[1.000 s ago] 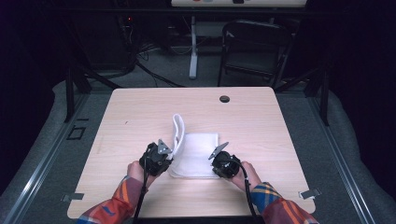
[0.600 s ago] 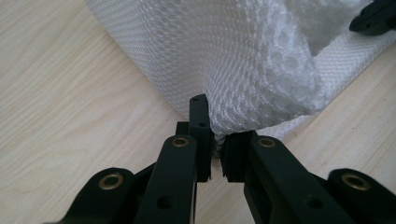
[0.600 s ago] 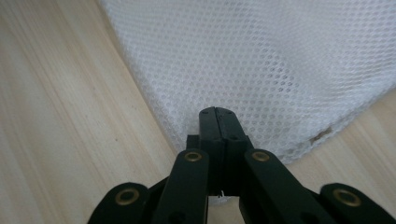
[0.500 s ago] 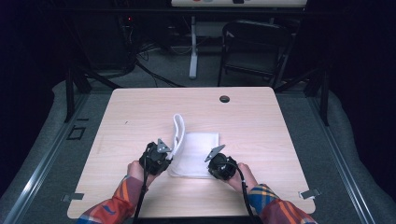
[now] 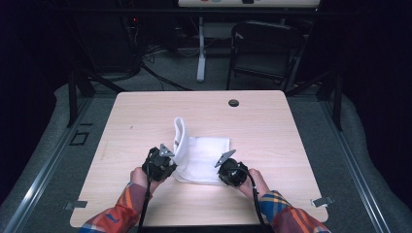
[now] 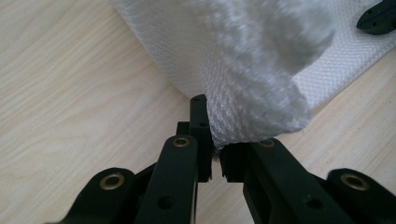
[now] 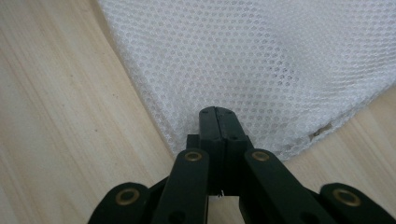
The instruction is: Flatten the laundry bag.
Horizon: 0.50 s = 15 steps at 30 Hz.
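A white mesh cloth (image 5: 206, 158) is spread on the near middle of the desk (image 5: 272, 126). Its left edge is pinched and lifted into a standing fold by the left hand-held gripper (image 6: 215, 140), which is clenched on it. The right hand-held gripper (image 7: 218, 122) is clenched at the cloth's near right corner, seemingly with fabric caught between its jaws.

White mesh cloth (image 5: 204, 155), 1 piece, on the light wooden table (image 5: 272, 126), toward the near edge. Weave is a fine open honeycomb net, slightly translucent. Most of it lies flat as a rough rectangle. Its left edge is raised into an upright, curled flap standing above the flat part. In the left gripper view that lifted part (image 6: 252, 70) hangs in a bunched fold.
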Each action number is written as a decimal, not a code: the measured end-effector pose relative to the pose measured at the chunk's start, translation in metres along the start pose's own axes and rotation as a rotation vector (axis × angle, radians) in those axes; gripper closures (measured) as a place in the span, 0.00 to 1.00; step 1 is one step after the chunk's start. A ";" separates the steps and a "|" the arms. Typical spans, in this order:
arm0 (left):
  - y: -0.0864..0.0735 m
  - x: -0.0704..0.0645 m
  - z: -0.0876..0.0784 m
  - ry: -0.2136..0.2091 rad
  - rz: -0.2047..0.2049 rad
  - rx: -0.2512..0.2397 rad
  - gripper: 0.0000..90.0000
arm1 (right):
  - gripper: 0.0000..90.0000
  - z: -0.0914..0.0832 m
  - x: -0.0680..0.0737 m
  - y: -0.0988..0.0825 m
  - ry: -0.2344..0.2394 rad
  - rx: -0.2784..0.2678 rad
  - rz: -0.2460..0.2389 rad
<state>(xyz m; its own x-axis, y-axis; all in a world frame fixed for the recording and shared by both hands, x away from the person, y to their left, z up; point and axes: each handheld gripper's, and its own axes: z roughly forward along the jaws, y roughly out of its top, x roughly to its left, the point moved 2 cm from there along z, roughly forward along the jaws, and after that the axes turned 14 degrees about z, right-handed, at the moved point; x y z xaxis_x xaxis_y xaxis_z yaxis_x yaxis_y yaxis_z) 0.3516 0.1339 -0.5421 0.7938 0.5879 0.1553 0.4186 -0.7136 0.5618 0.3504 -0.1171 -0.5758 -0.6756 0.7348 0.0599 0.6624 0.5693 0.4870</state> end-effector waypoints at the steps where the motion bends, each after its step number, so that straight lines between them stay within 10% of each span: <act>1: -0.001 0.001 0.001 -0.004 -0.001 0.002 0.95 | 1.00 -0.001 -0.001 0.000 -0.005 0.007 -0.002; 15: -0.005 -0.001 0.012 -0.050 -0.019 0.029 0.96 | 1.00 -0.006 -0.020 -0.005 -0.037 0.019 0.023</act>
<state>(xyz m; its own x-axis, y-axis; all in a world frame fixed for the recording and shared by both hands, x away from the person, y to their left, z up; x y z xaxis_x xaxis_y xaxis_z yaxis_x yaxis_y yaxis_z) 0.3545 0.1319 -0.5548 0.8063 0.5823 0.1041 0.4457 -0.7138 0.5402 0.3589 -0.1366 -0.5742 -0.6474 0.7611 0.0384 0.6842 0.5583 0.4692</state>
